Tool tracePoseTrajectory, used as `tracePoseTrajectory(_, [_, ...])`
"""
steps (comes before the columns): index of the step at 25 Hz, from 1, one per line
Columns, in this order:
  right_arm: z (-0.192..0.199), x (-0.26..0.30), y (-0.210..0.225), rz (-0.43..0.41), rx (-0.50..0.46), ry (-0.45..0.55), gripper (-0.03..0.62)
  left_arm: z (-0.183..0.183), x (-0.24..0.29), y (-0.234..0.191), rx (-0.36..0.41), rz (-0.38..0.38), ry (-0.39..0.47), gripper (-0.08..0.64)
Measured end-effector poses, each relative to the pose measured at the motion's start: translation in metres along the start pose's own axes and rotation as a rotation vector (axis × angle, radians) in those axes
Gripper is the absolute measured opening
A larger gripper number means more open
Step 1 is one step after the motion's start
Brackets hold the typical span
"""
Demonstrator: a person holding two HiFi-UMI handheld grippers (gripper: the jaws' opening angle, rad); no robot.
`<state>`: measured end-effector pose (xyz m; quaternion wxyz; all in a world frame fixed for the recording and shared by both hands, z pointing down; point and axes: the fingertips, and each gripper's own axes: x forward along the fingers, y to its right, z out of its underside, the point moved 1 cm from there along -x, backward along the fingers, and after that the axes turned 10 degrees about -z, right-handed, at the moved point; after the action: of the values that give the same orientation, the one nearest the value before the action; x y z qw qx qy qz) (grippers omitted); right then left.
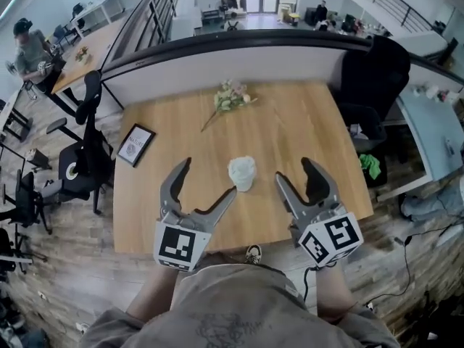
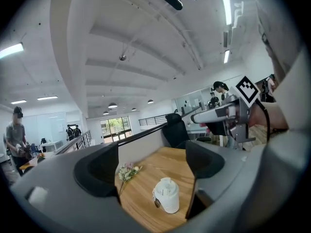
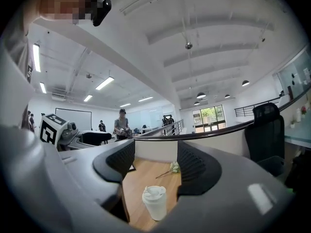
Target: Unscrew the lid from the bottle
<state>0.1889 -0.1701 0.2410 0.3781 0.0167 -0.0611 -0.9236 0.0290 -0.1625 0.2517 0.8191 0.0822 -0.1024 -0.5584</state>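
A white bottle (image 1: 243, 172) with a white lid stands upright on the wooden table (image 1: 290, 129), near its front edge. My left gripper (image 1: 207, 178) hangs just left of the bottle, jaws open and empty. My right gripper (image 1: 293, 170) is just right of it, also open with nothing between its fingers. The left gripper view has the bottle (image 2: 165, 195) low between the jaws, a little ahead, and the right gripper (image 2: 228, 115) off to the right. The right gripper view has the bottle (image 3: 154, 202) in front of its jaws. Neither gripper touches the bottle.
A sprig of flowers (image 1: 232, 96) lies at the table's far side. A framed picture (image 1: 135, 144) lies at the left edge. Black office chairs (image 1: 83, 158) stand left of the table, another black chair (image 1: 373, 71) at the back right. A low partition wall runs behind the table.
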Motion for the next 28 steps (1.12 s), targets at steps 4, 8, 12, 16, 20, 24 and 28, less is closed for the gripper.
tracePoseTrajectory(4, [0.007,0.009,0.006,-0.04,0.002,-0.018,0.258,0.01,-0.002,0.0,-0.056,-0.025,-0.042,0.433])
tracePoseTrajectory(8, [0.013,0.015,0.008,-0.049,0.017,-0.027,0.259,0.02,-0.004,-0.003,-0.06,-0.03,-0.065,0.434])
tracePoseTrajectory(12, [0.017,0.02,0.007,-0.043,0.031,-0.037,0.259,0.03,-0.003,-0.002,-0.059,-0.005,-0.094,0.443])
tracePoseTrajectory(16, [0.024,0.027,0.003,-0.046,0.04,-0.052,0.259,0.043,0.003,0.0,-0.027,0.049,-0.076,0.445])
tracePoseTrajectory(20, [0.04,0.038,-0.002,-0.07,0.044,-0.068,0.259,0.067,0.01,0.002,-0.02,0.065,-0.086,0.445])
tracePoseTrajectory(24, [0.057,0.056,-0.006,-0.13,0.071,-0.067,0.261,0.094,0.024,0.004,-0.016,0.083,-0.107,0.445])
tracePoseTrajectory(28, [0.088,0.073,-0.003,-0.144,0.078,-0.119,0.332,0.128,0.035,0.019,-0.023,0.157,-0.151,0.445])
